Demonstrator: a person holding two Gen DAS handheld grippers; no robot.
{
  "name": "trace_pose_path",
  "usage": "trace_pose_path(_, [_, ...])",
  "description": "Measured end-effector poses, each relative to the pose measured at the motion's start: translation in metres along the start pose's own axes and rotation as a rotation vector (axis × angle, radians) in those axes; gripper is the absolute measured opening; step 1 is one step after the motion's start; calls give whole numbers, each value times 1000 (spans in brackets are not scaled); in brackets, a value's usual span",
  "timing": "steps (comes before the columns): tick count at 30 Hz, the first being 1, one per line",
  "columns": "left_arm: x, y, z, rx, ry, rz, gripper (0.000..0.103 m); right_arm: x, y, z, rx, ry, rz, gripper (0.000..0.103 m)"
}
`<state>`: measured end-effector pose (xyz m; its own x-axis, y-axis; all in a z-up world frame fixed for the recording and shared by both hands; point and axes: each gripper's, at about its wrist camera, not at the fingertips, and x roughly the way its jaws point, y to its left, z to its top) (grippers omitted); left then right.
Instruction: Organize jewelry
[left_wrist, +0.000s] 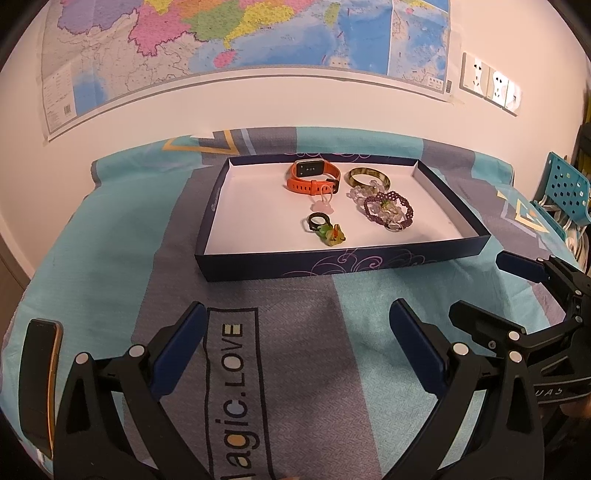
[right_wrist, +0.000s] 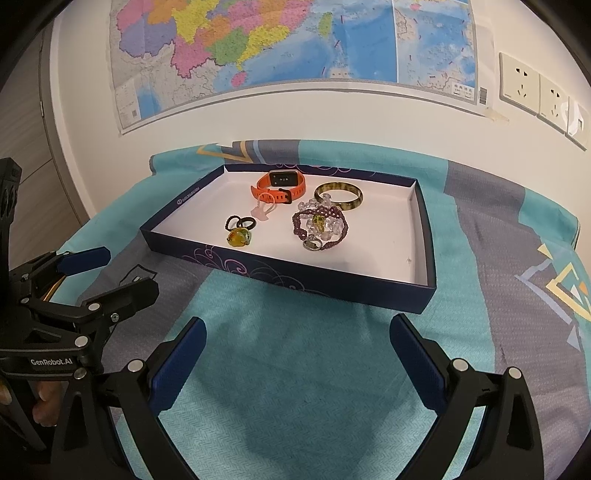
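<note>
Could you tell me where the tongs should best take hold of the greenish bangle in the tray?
Probably from above, pinching the near arc of the bangle's rim, one finger inside the ring: it lies flat, and clear beads crowd its left side.

A home bedroom: patterned bedsheet (right_wrist: 295, 369), wall map (right_wrist: 258, 48) and wall sockets (right_wrist: 535, 88).

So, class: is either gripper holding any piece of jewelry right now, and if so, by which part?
Nothing is held. The left gripper and right gripper are both open over the cloth, short of the tray where the jewelry lies.
</note>
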<state>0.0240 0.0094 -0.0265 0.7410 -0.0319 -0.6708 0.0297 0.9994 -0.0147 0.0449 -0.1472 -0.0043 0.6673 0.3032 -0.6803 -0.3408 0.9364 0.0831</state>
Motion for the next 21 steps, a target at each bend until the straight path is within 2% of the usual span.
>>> trace_pose_path(21, [3,-1,0,2,11,-3,97,1,-1,-1,3,7,2,96])
